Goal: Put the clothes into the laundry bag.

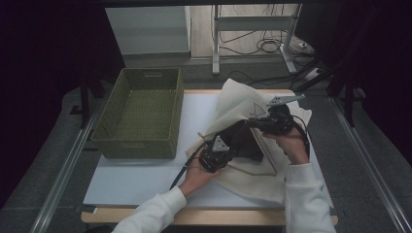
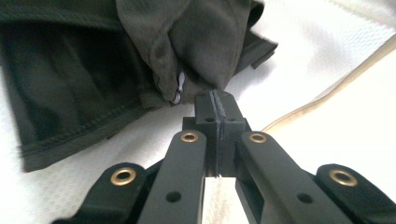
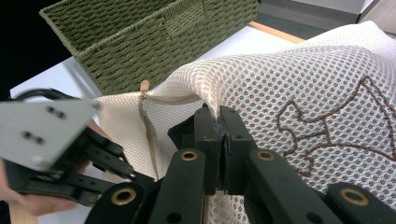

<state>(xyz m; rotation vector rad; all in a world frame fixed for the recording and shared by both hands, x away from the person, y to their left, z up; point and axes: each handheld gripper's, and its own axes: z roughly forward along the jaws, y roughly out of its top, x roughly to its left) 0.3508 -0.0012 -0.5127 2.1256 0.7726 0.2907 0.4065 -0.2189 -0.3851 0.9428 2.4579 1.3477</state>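
**Mesh bag held open while a dark garment sits at its mouth**

On the white tabletop [image 1: 141,179] lies a cream mesh laundry bag [image 1: 243,104] with a brown embroidered outline on its side. The right gripper [image 1: 257,124] has its 2 jaws clamped together on the upper edge of the bag's opening, lifting that mesh edge off the table; in the right gripper view the netting drapes over the closed jaw tips and a tan drawstring [image 3: 147,126] hangs from the hem beside them.

A dark olive garment [image 2: 84,88] lies bunched on the bag's lower layer, inside the raised mouth. The left gripper [image 1: 228,145] reaches in at it. Its jaws are pressed fully together, with their tips against a hanging fold of the garment; whether any cloth is pinched between them cannot be told.

A green woven basket [image 1: 141,114] stands on the left part of the table, just beside the bag and apart from both grippers.
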